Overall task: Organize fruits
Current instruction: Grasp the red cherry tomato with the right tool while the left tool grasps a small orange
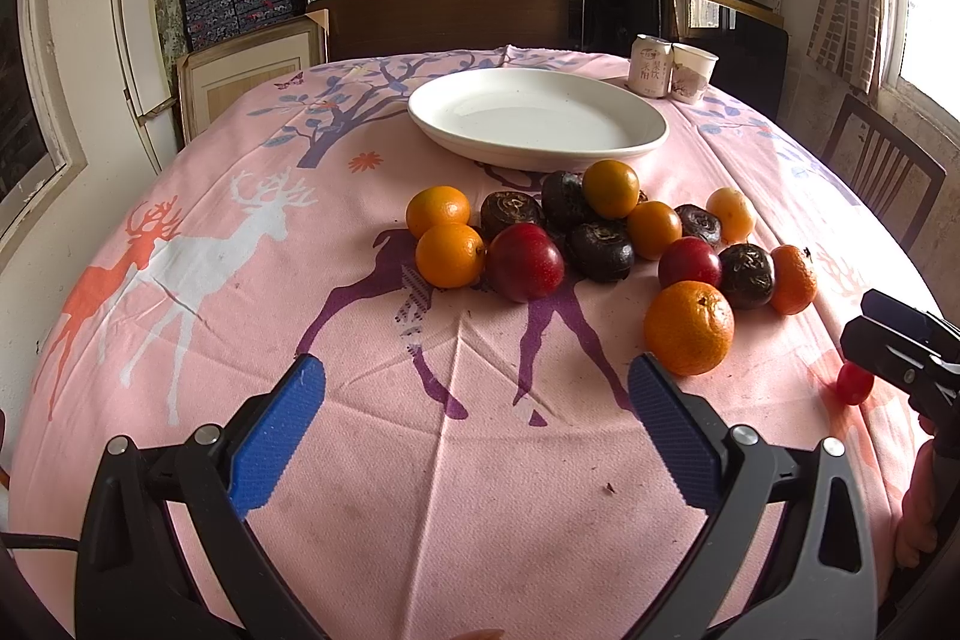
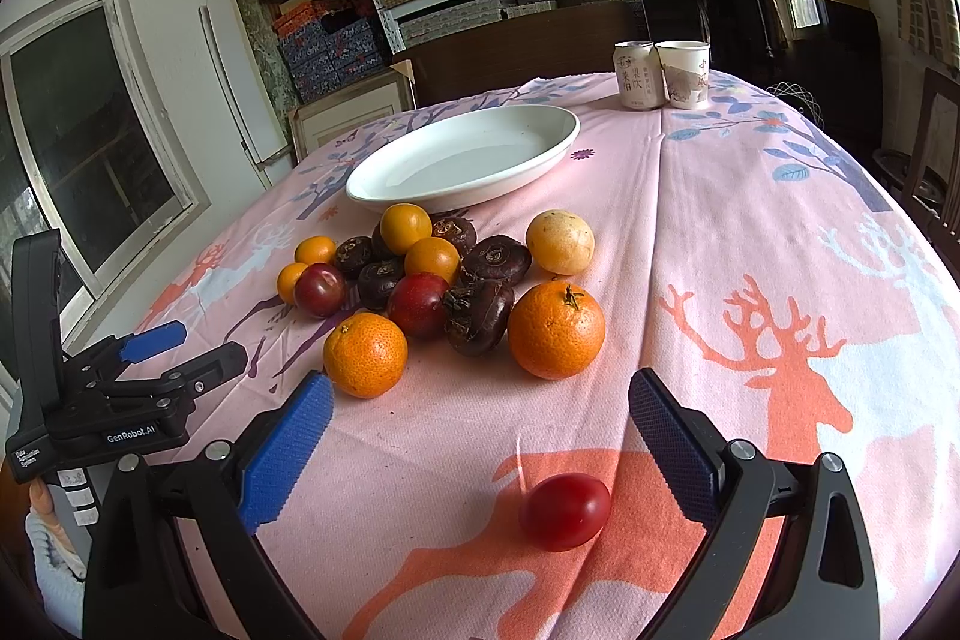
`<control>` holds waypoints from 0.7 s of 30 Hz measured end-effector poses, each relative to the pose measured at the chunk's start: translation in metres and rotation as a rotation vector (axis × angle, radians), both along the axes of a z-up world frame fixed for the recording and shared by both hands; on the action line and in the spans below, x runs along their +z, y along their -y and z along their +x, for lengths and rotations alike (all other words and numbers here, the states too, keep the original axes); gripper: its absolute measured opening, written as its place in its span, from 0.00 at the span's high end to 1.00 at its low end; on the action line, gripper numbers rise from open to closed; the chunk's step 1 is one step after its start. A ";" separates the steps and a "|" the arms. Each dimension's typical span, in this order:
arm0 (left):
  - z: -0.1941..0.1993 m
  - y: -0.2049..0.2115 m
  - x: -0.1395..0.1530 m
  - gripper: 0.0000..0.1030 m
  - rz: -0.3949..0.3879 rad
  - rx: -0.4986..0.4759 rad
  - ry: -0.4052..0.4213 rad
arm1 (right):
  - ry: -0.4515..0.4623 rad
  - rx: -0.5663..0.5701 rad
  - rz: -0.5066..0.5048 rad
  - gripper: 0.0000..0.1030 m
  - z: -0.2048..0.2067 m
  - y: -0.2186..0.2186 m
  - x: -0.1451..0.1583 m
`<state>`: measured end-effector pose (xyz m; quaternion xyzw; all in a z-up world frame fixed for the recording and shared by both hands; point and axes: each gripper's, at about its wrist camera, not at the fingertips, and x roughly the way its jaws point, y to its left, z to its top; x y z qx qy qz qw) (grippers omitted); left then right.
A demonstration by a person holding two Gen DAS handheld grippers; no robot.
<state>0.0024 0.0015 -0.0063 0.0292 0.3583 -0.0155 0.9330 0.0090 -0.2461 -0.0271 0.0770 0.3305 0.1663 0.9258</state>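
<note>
Fruits (image 1: 606, 244) lie heaped on the pink deer-print tablecloth (image 1: 180, 280) in the left wrist view, at twelve to one o'clock from the left gripper (image 1: 477, 397), whose blue-padded jaws stand wide apart with nothing between them. A large orange (image 1: 689, 328) sits just beyond its right finger. The white plate (image 1: 537, 118) lies at twelve o'clock behind the heap, bare inside, and a can (image 1: 650, 65) and a paper cup (image 1: 693, 71) stand together past it at one o'clock. The right gripper (image 1: 900, 346) shows at three o'clock, beside a small red tomato (image 1: 854, 383).

In the right wrist view the right gripper (image 2: 480, 400) is also spread open and holds nothing; the red tomato (image 2: 564, 511) rests on the cloth between its fingers, touching neither. The pile (image 2: 438, 280) sits at eleven to twelve o'clock, the plate (image 2: 462, 157) beyond it. The left gripper (image 2: 180, 346) is at nine o'clock, jaws parted.
</note>
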 end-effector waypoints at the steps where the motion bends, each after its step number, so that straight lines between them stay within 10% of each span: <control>1: 0.000 0.000 0.000 0.04 0.000 0.000 0.000 | 0.000 0.000 0.000 0.04 0.000 0.001 0.000; 17: -0.002 0.003 -0.008 0.04 -0.002 0.002 -0.043 | -0.128 0.138 -0.159 0.04 -0.033 0.018 -0.024; 21: 0.002 0.002 -0.009 0.04 -0.001 0.003 -0.068 | -0.133 0.136 -0.220 0.30 -0.021 0.005 -0.023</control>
